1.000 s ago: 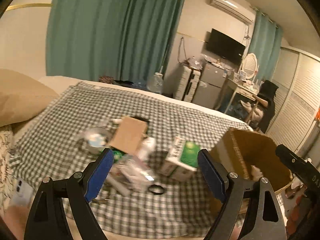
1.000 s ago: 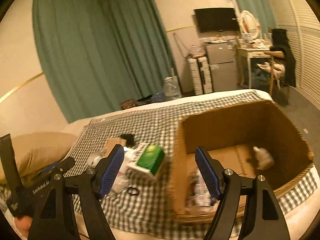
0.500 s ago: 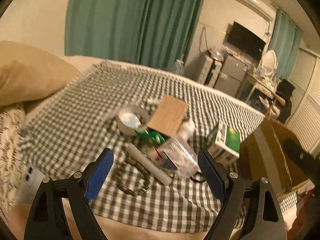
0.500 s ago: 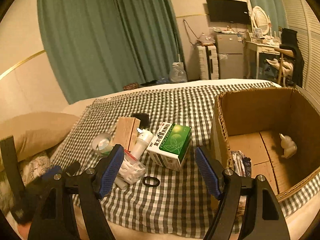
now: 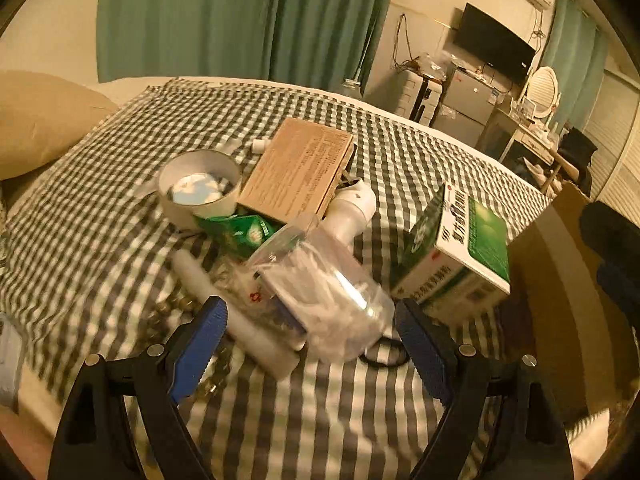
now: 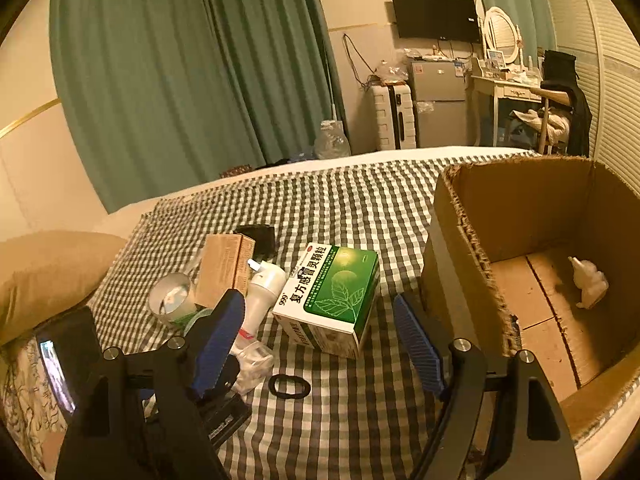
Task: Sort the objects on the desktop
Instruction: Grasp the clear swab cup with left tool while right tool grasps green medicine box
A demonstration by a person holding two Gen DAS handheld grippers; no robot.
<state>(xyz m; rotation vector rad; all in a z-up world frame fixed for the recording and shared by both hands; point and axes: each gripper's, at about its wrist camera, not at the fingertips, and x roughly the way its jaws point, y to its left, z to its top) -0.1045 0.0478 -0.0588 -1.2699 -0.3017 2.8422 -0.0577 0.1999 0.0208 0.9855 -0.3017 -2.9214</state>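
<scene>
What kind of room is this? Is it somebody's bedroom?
Most likely a bedroom. The things lie on a bed under a checked cloth with a pillow beside it. Behind are a dressing table with a round mirror, a wall TV and long green curtains.

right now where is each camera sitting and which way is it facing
Left wrist: sits on the left gripper, looking forward and down at the clutter pile, nearest the clear bag; its two open blue-padded fingers show.
Right wrist: sits on the right gripper, facing the green medicine box and cardboard box; its open fingers and the left gripper show.
Both share the medicine box, tape roll and checked cloth.
</scene>
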